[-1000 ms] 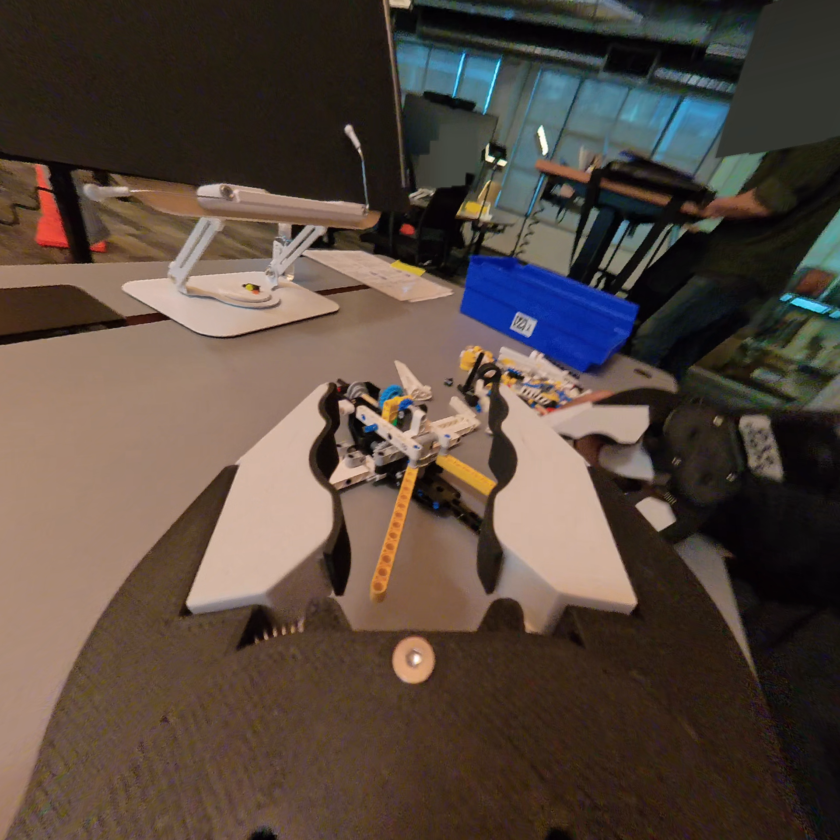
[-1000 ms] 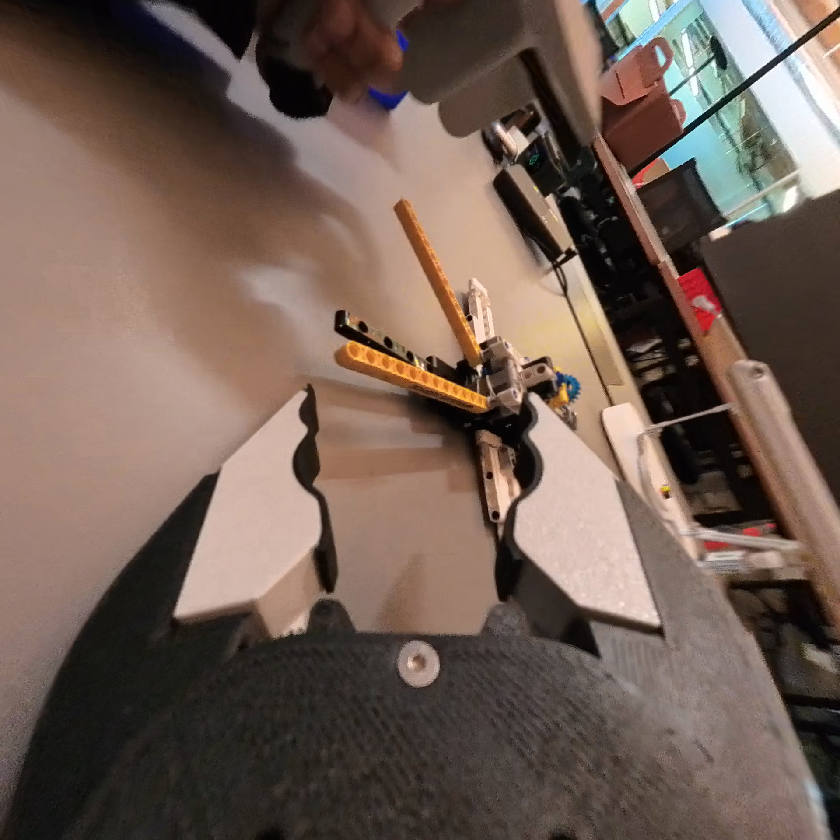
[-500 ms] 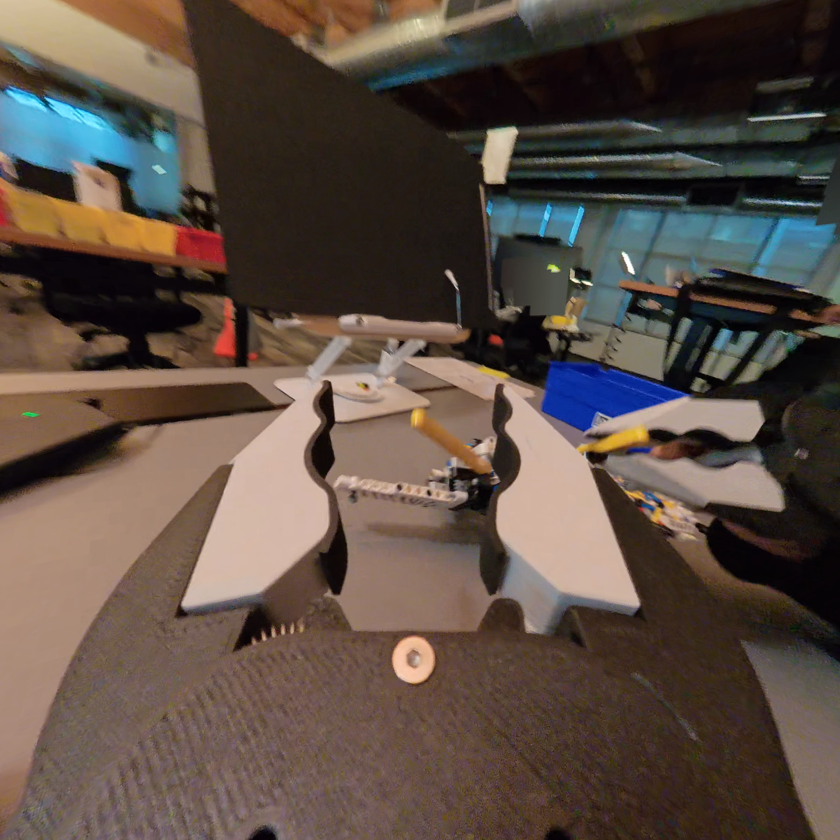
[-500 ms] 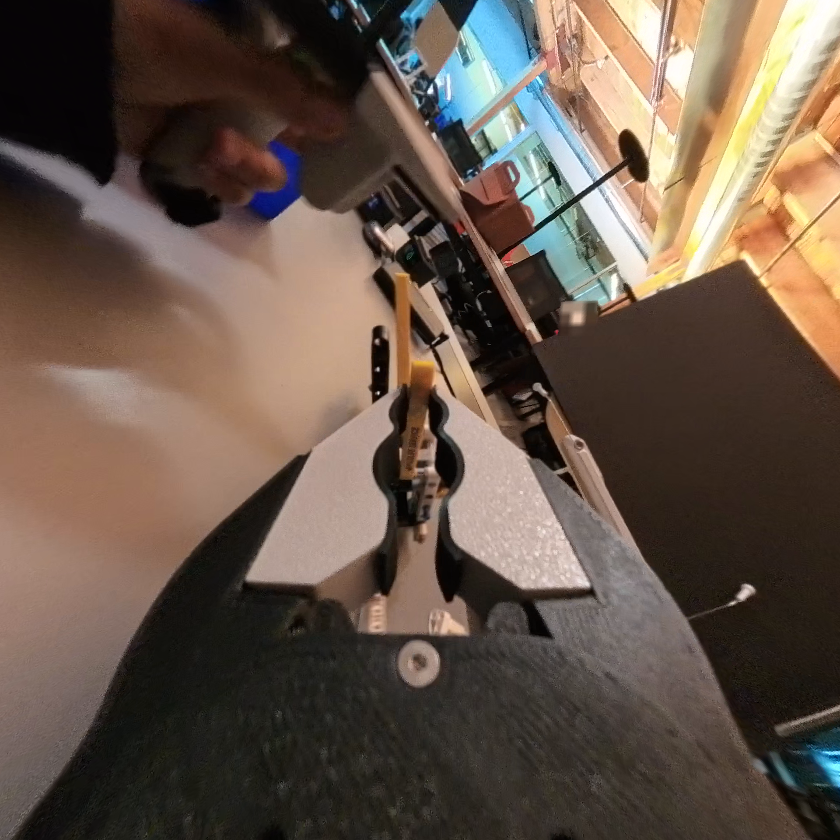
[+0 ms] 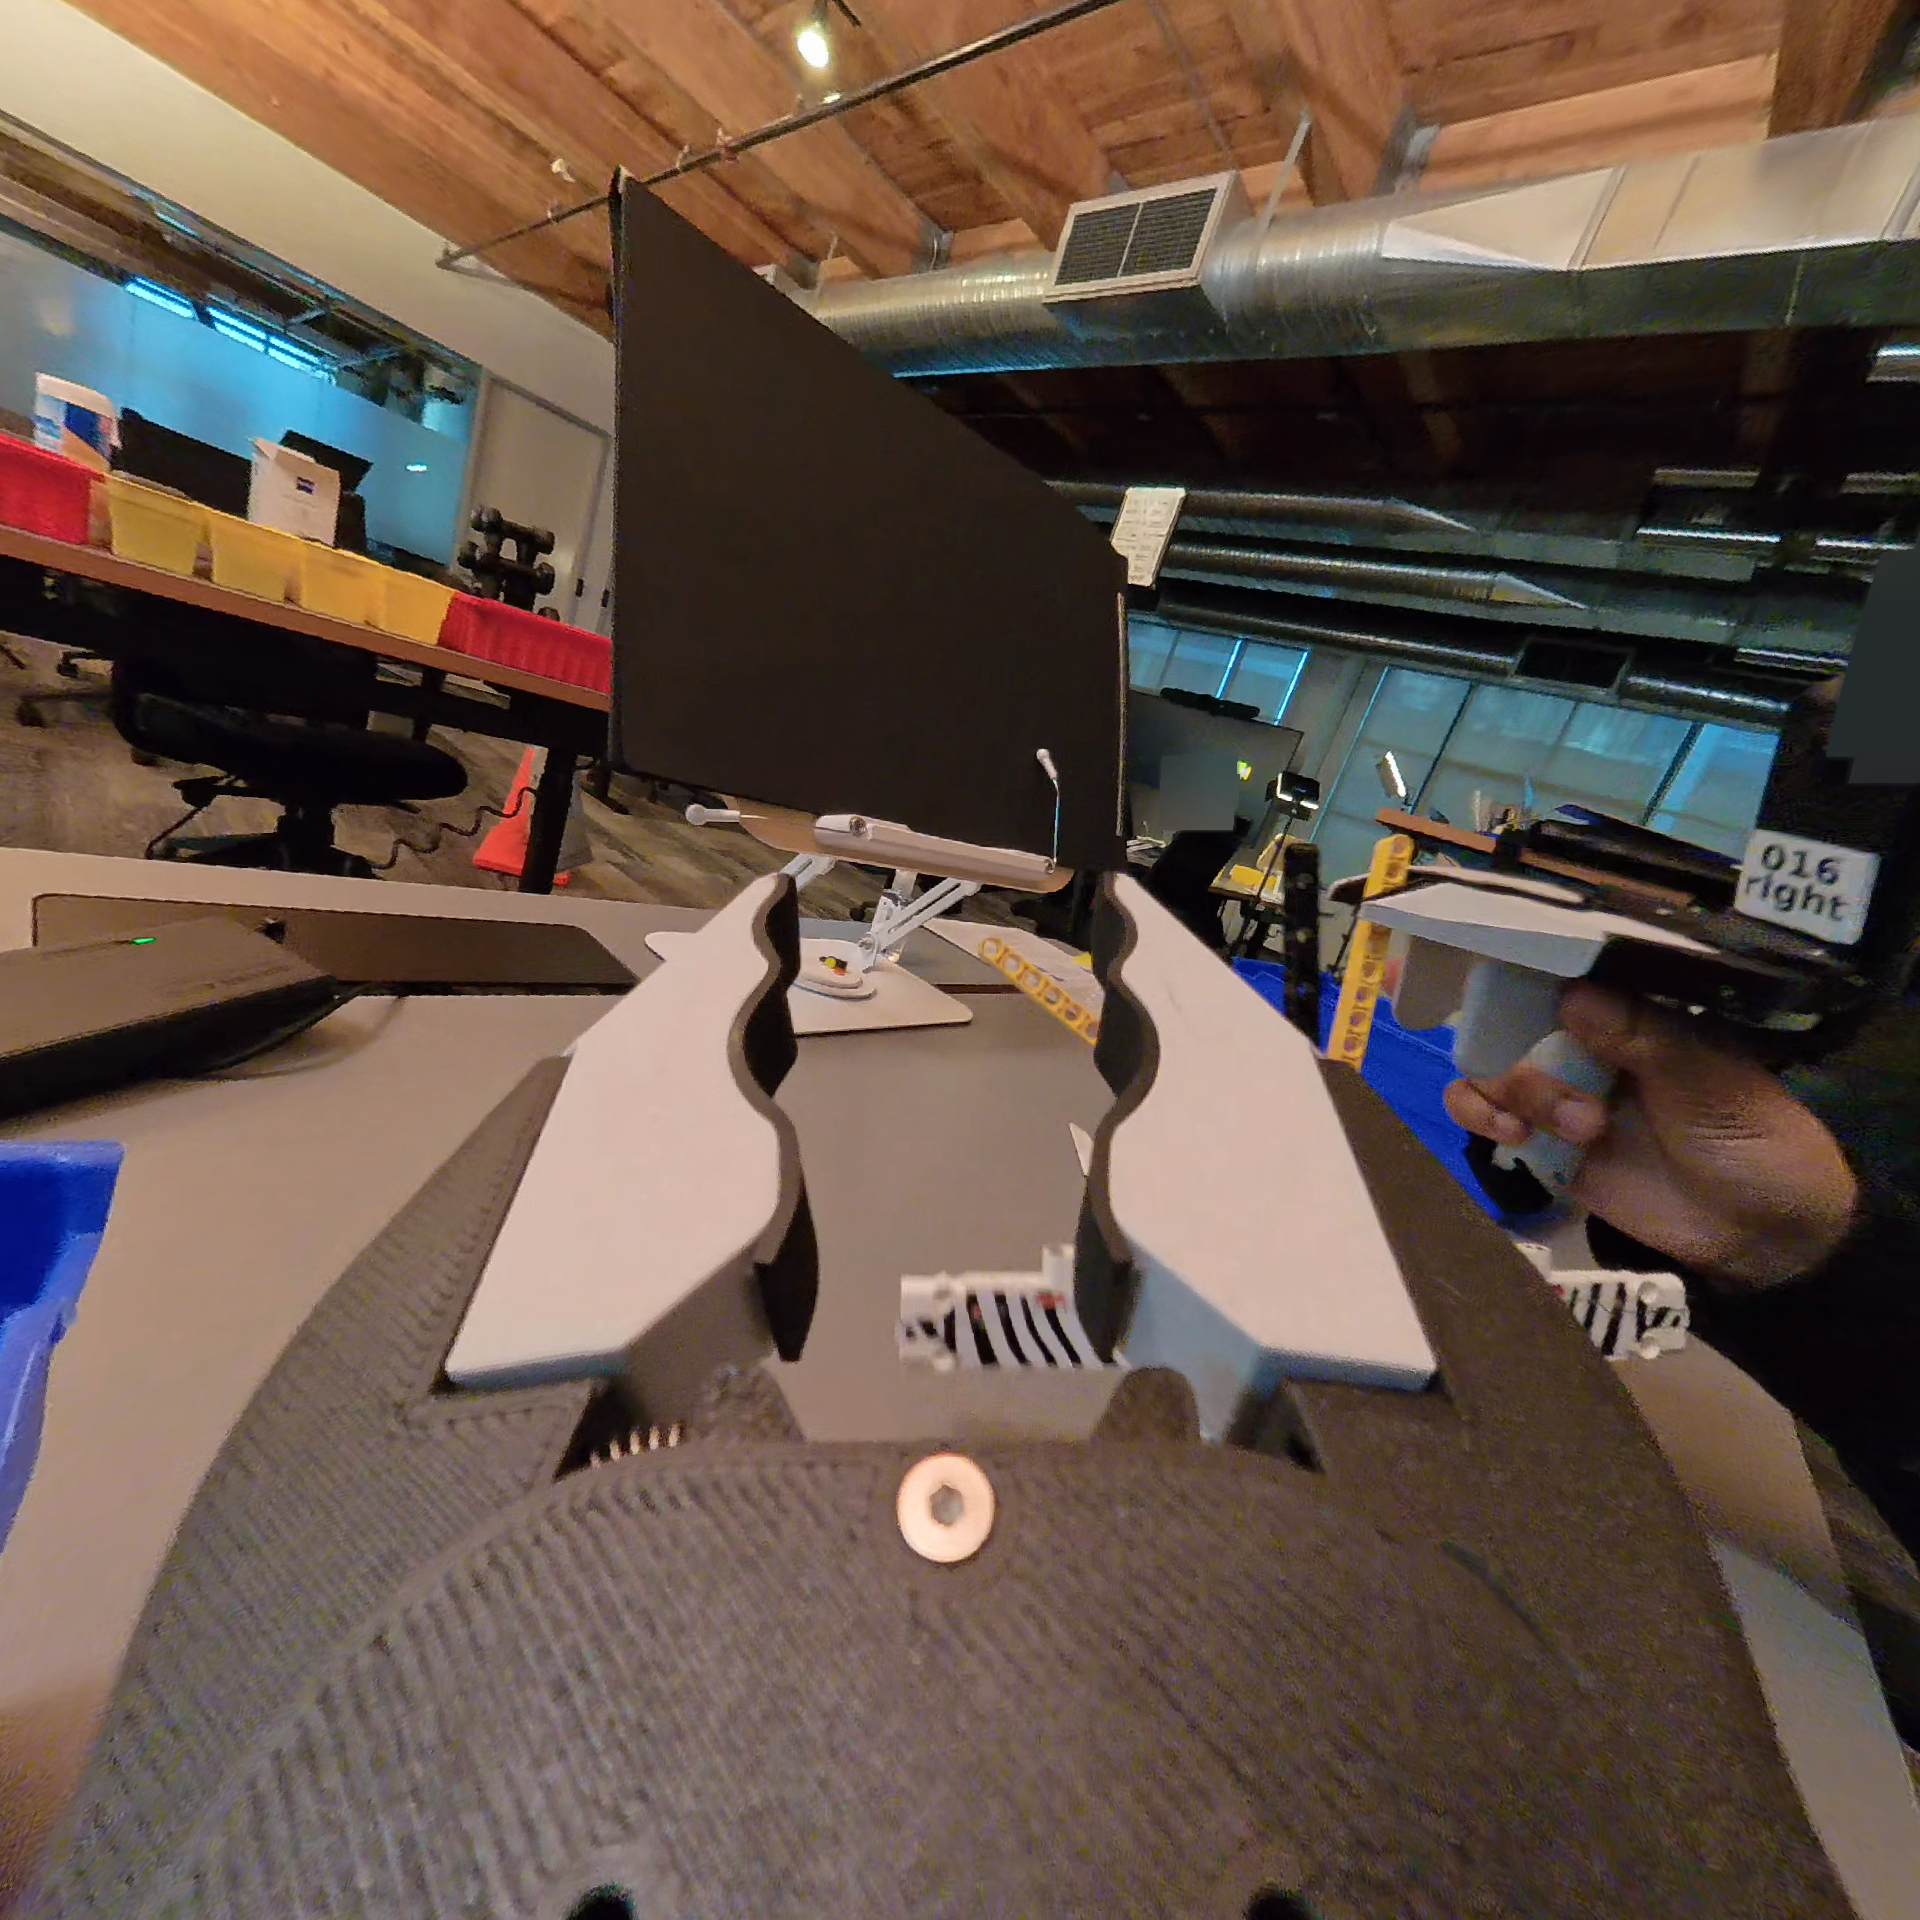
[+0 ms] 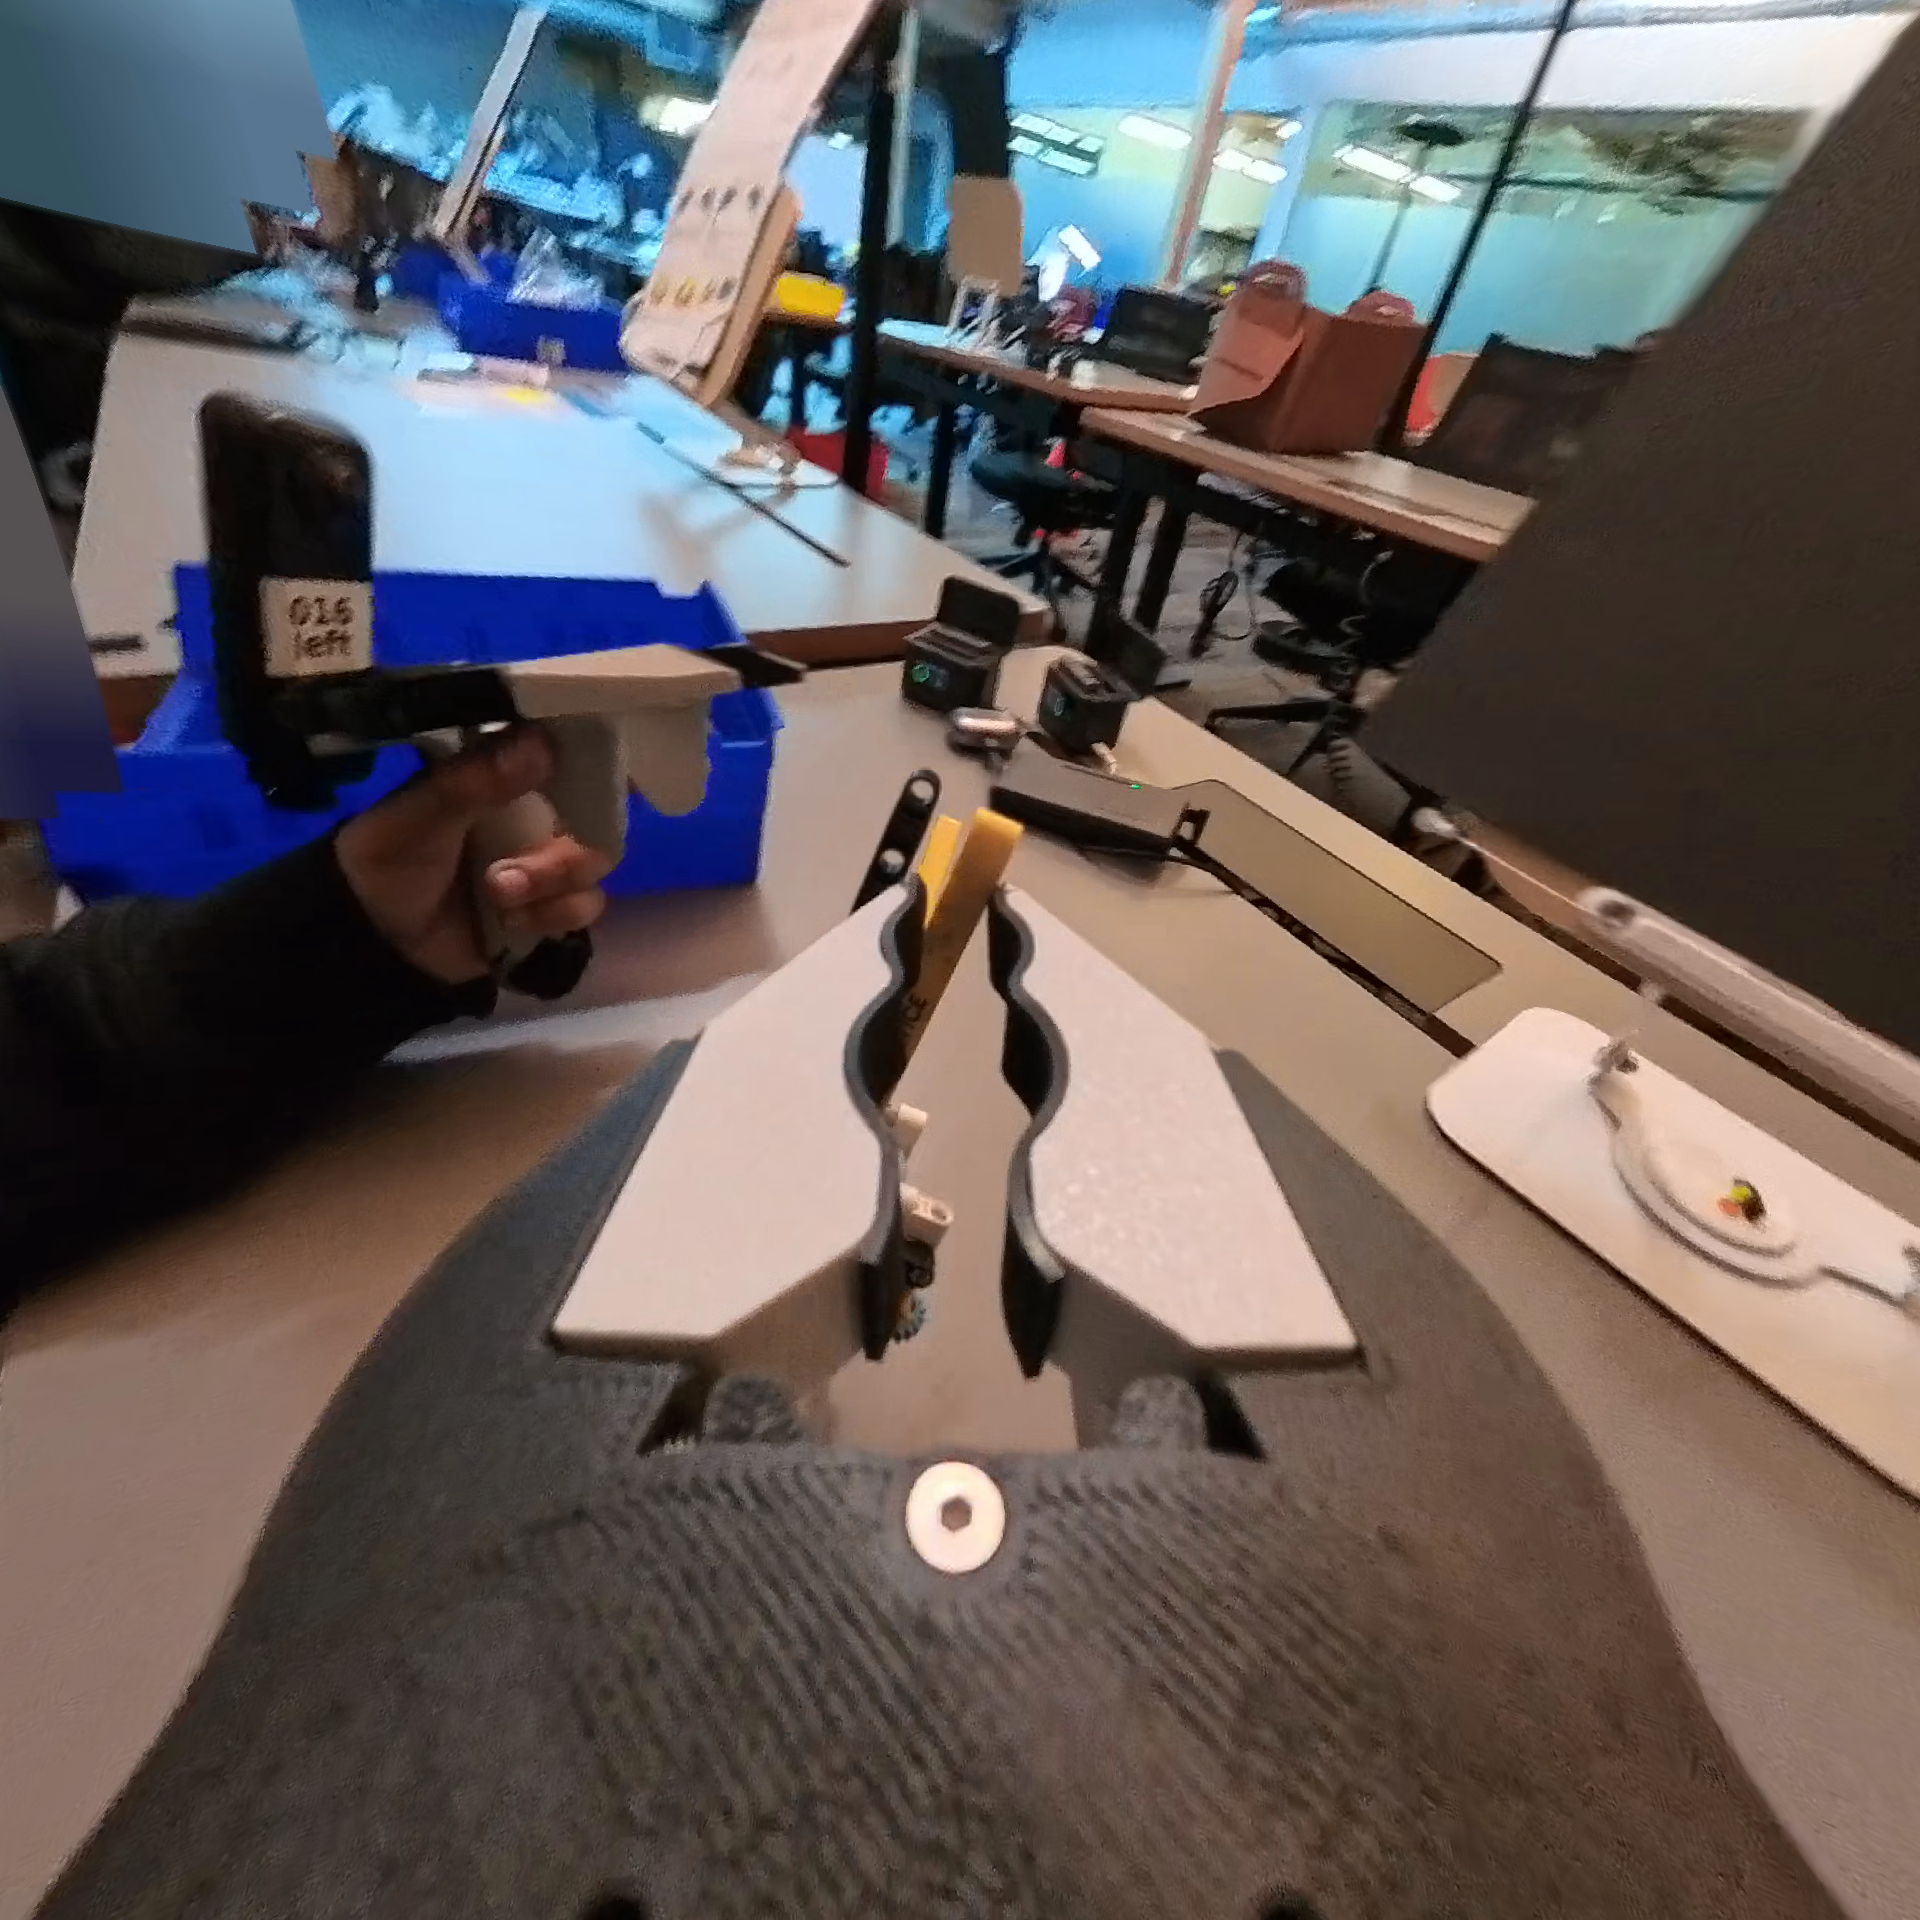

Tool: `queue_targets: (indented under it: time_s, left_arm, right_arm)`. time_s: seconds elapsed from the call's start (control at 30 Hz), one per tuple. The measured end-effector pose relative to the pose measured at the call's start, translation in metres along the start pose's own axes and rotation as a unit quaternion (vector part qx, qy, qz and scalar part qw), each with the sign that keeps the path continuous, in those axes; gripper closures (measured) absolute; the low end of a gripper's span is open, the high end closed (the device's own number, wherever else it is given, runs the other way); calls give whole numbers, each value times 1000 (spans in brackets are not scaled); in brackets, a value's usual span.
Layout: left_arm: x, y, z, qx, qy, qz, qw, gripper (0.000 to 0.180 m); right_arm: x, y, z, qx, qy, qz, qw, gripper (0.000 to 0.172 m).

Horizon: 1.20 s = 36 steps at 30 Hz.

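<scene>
while one large matte black panel [image 5: 852,540] stands over the grey table [image 5: 260,1195], two blue plastic bins show in the left wrist view, one at the left edge [image 5: 42,1247] and one behind the right gripper [image 5: 1392,1049]. one white stand [image 5: 883,935] with slim metal struts rests under the panel. the left gripper [image 5: 940,925] hangs with its wavy black pads wide apart and nothing between them. the right gripper [image 6: 951,914], held by a hand [image 5: 1662,1164], is narrowed on a brick-built model [image 6: 940,956]: two yellow holed beams and one black holed beam jut past its tips, lifted above the table. one white ribbed brick piece [image 5: 987,1320] lies low beside the left gripper's right finger.
</scene>
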<state>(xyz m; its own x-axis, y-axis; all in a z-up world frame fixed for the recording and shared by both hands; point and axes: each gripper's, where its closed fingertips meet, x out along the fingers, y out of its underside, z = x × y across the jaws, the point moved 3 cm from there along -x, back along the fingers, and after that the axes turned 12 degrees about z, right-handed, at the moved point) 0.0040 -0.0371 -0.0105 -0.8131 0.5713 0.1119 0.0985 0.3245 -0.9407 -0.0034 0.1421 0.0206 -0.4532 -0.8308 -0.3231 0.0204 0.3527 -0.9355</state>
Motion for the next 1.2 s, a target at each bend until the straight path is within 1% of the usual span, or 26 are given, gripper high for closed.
queue_targets:
  time_s: [0.13,0.3,0.43,0.57,0.6,0.67,0.77,0.87,0.93,1.0,1.07,1.13,1.2]
  left_arm:
    - [2,2,0,-2,1,8,1000,127]
    - [3,4,4,-7,-4,14,1000,129]
    - [5,7,4,-15,7,27,999,130]
    - [4,9,1,-7,21,55,998,133]
    - [2,5,-2,-18,32,65,997,133]
    - [-6,-12,-14,-58,78,76,992,132]
    - [-29,-48,-31,-95,143,48,984,129]
    - [-54,-72,-30,-91,133,16,987,130]
    - [-68,-82,-27,-74,112,5,991,131]
    - [-79,-88,-23,-61,89,-4,994,131]
    - [-85,-93,-19,-54,73,-15,996,133]
    - [-89,-95,-18,-56,73,-25,995,133]
    - [-88,-95,-18,-61,81,-26,995,133]
  right_arm:
    - [-17,27,-42,67,62,-18,996,159]
    - [-36,67,-74,160,78,-20,984,158]
    - [-43,100,-85,206,100,19,973,156]
    - [-40,122,-85,229,91,64,967,153]
    - [-38,126,-85,232,87,76,966,152]
    - [-34,131,-88,242,72,95,963,151]
    - [-22,139,-92,260,35,125,957,149]
    - [-8,137,-90,263,-25,121,957,150]
    - [1,138,-92,253,-37,135,957,148]
    - [8,144,-96,223,-25,169,960,142]
    - [13,153,-101,181,-2,219,959,136]
    - [14,163,-106,135,21,277,951,129]
    - [11,168,-113,85,56,328,939,126]
